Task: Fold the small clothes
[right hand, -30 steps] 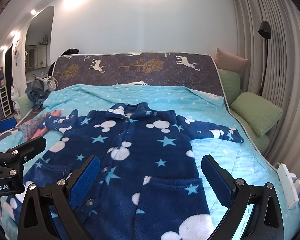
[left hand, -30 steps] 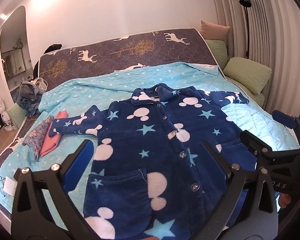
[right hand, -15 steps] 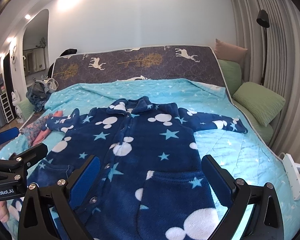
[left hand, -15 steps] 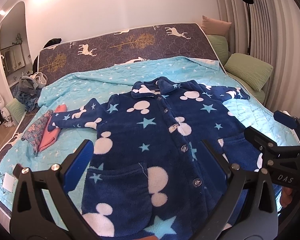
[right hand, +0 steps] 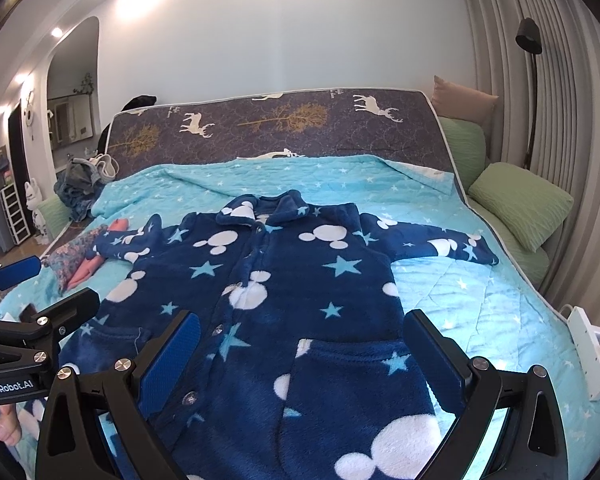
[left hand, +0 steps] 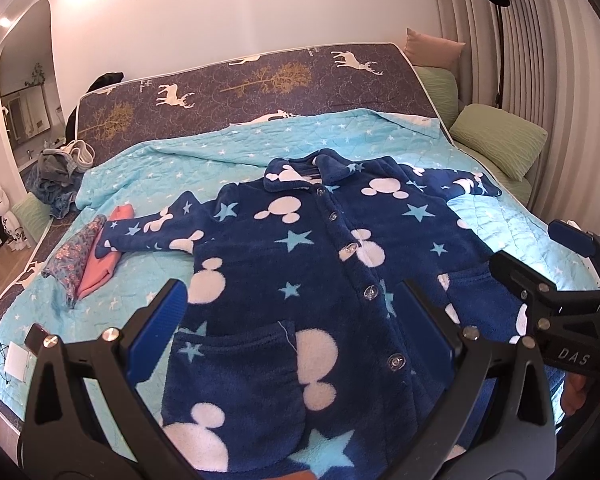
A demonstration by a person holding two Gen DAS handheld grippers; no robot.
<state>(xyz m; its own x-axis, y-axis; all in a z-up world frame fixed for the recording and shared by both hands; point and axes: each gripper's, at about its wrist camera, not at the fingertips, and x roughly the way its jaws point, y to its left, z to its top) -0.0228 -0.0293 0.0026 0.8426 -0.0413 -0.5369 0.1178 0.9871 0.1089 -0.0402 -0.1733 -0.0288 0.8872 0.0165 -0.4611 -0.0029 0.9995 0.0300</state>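
A navy fleece child's jacket [left hand: 300, 264] with white mouse heads and light-blue stars lies flat, face up and buttoned, sleeves spread, on the turquoise quilt [left hand: 180, 168]. It also shows in the right wrist view [right hand: 292, 280]. My left gripper [left hand: 292, 320] is open and empty above the jacket's lower left pocket. My right gripper [right hand: 300, 352] is open and empty above the lower right pocket. Each gripper shows in the other's view, the right one [left hand: 556, 276] at the right edge, the left one [right hand: 40, 296] at the left edge.
Folded floral and coral clothes [left hand: 88, 256] lie on the quilt's left side by the left sleeve. A pile of denim clothes [left hand: 56, 176] sits at the far left. Green pillows [left hand: 500, 140] lie along the right. A white power strip [right hand: 592, 352] lies at the bed's right edge.
Both grippers have risen and drawn back a little from the jacket, so more of it shows. The jacket has not moved. Both stay open.
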